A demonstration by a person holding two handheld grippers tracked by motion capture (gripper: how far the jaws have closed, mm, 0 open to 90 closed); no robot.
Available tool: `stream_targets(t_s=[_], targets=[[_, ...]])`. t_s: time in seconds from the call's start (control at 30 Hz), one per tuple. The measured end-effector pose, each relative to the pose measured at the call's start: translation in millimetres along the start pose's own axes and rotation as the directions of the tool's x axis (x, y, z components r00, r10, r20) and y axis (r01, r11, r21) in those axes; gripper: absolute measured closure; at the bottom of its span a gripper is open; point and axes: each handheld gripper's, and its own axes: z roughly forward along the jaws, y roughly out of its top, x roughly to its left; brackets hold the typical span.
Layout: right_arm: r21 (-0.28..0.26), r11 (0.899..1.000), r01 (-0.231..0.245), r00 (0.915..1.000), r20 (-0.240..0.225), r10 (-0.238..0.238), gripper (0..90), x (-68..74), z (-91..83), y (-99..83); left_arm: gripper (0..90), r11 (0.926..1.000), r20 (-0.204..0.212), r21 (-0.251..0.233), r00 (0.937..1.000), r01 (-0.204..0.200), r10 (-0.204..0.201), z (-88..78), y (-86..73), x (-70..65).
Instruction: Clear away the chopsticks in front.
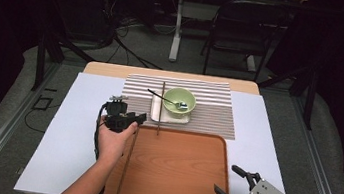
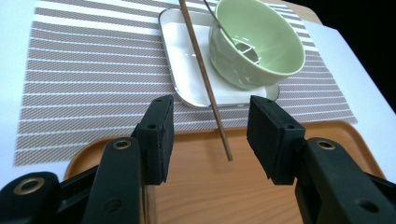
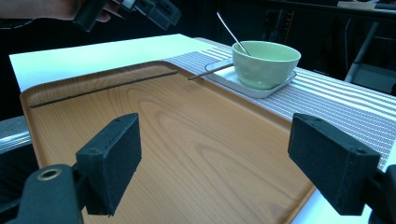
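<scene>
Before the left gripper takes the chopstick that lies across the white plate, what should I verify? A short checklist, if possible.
1. Left gripper open: ok.
2. Chopstick lined up between its jaws, pads not touching: ok.
3. Gripper low enough to close on it: cannot tell.
4. Chopstick free of the green bowl: cannot tell, they are very close.
5. Right gripper open and out of the way: ok.
6. Tray has bare room beside the other chopstick: ok.
</scene>
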Motion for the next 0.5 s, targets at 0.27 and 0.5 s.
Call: stream_targets(t_s=[0.27,0.5], targets=[[0.000,1.000,0.002,1.0000,-0.001,-0.002,16.8,-0.1,0.0,0.0,53.9,0.9998,0.018,0.019,0.9998,0.000,-0.001,20.1,10.2,1.5],[-0.001,1.000,0.003,1.0000,-0.002,-0.003,16.8,-0.1,-0.1,0.1,54.9,0.9991,0.003,0.037,0.9998,0.020,-0.020,36.5,19.0,4.2]])
